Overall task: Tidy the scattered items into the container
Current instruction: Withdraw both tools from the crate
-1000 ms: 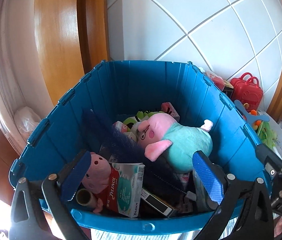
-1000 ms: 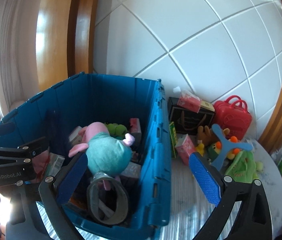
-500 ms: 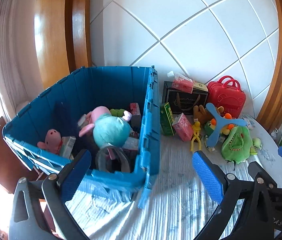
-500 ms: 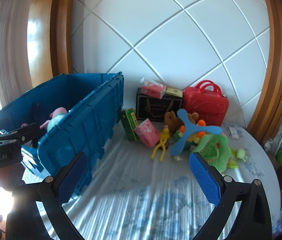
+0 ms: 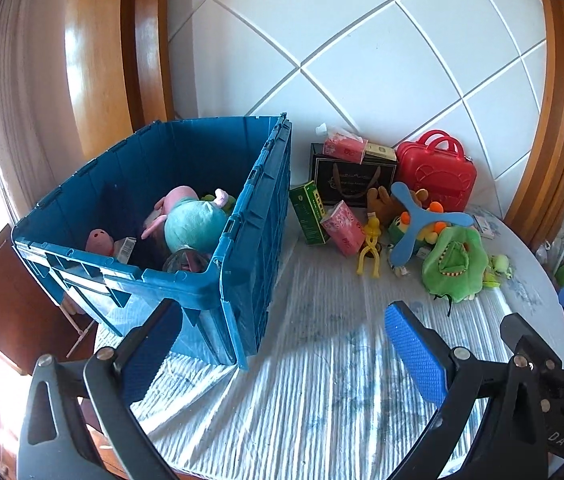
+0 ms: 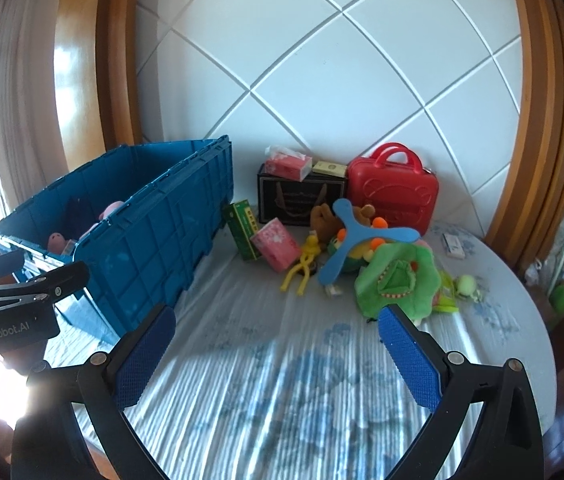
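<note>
1. So, your left gripper point(image 5: 282, 356) is hanging over the striped tablecloth point(image 5: 322, 360) with its blue pads spread wide and nothing between them. The near corner of the blue crate point(image 5: 210, 280) sits just past its left finger.
2. Your right gripper point(image 6: 278, 356) is the same: fingers wide apart, empty, above bare cloth in front of the toy pile.
3. Inside the crate you've got a pink pig plush in a teal outfit point(image 5: 190, 220) lying on top, a smaller pink plush point(image 5: 98, 240) by the near wall, and a boxed item next to it. The stuff deeper down is too dark to make out.
4. The loose items are bunched against the white tiled wall, to the right of the crate: a green box point(image 6: 244, 228) leaning just beside the crate's far end, a pink tissue pack point(image 6: 276, 244) touching it, a yellow figure point(image 6: 304, 262), a blue three-armed boomerang point(image 6: 356, 240) resting on top of the plush heap, and a green monster plush point(image 6: 396, 284) nearest you.
5. Behind those, a black gift bag point(image 6: 302, 198) has another pink tissue pack and a small pale box on top, and a red toy suitcase point(image 6: 394, 192) stands upright beside it.
6. A small white box point(image 6: 454, 246) lies well off to the right on the table.
</note>
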Demonstrator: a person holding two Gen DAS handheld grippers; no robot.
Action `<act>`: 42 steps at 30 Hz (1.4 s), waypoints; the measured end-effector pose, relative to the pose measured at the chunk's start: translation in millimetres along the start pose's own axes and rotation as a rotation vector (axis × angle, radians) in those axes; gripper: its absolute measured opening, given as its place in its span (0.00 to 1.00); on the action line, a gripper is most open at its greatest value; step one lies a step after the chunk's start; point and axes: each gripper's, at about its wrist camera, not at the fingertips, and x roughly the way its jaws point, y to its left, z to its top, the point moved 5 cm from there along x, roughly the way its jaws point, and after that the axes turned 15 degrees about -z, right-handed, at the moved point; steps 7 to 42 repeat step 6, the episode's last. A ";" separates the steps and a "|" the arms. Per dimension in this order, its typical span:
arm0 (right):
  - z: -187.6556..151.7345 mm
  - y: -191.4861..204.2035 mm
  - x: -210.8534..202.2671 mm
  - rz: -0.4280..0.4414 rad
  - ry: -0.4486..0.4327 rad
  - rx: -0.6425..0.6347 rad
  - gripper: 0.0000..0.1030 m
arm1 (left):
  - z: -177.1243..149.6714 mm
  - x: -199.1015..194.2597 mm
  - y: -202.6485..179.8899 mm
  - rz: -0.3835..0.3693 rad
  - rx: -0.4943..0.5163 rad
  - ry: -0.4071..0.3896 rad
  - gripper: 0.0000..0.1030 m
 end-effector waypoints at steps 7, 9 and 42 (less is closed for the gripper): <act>-2.5 10.9 -6.0 0.007 -0.002 -0.003 1.00 | -1.4 -7.2 6.9 0.000 0.012 -0.020 1.00; -2.5 10.9 -6.0 0.007 -0.002 -0.003 1.00 | -1.4 -7.2 6.9 0.000 0.012 -0.020 1.00; -2.5 10.9 -6.0 0.007 -0.002 -0.003 1.00 | -1.4 -7.2 6.9 0.000 0.012 -0.020 1.00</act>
